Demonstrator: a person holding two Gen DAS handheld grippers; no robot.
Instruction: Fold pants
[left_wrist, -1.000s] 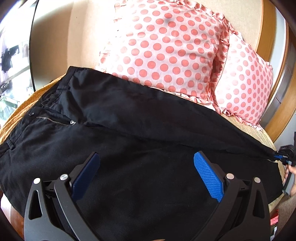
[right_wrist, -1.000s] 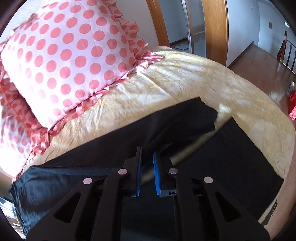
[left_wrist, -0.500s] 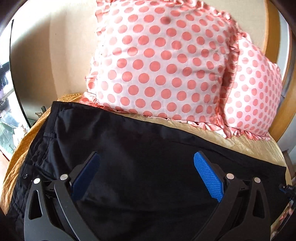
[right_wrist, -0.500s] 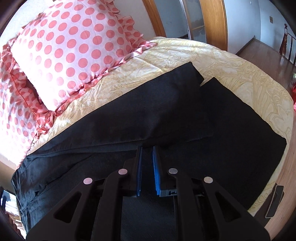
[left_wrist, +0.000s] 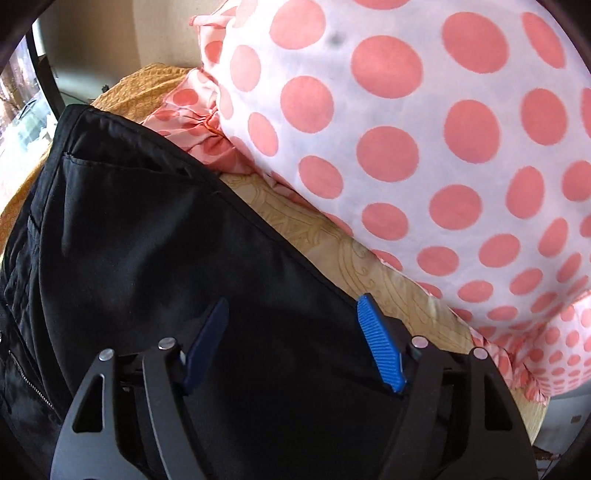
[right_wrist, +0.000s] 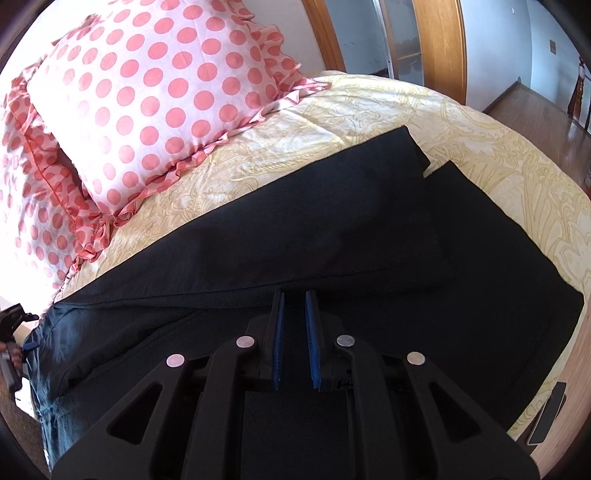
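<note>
Black pants (right_wrist: 332, 236) lie spread across the bed (right_wrist: 369, 110), on its pale yellow patterned cover. Right wrist view: both legs run toward 2 o'clock, the far leg laid partly over the near one, hems offset near the bed's edge. Waist end sits toward 8 o'clock.

Left claw (left_wrist: 291, 328): blue pads apart with pants fabric under and between them, not pinched. Its jaws have just been closing, though a wide gap is there now (released, nothing gripped). It hangs over the waist section; the right-hand pad is close to the pants' far edge, where the yellow cover shows at 3 o'clock. A pocket opening lies at 10 o'clock, a zipper (left_wrist: 26, 373) at the picture's 8 o'clock edge.

Right claw (right_wrist: 293, 325): pads nearly together, narrow slit between them, clenched on nothing that I can see. It hovers above the near leg, tips just short of the folded edge of the upper leg.

Polka-dot pillow (right_wrist: 147, 96), pink on white with a ruffled border, sits at 11 o'clock of the pants, ruffle close to the far edge without covering it. A second like it (right_wrist: 33, 206) lies at 9 o'clock.

A dark flat object (right_wrist: 548, 413) rests on the wood ledge at 4 o'clock.
</note>
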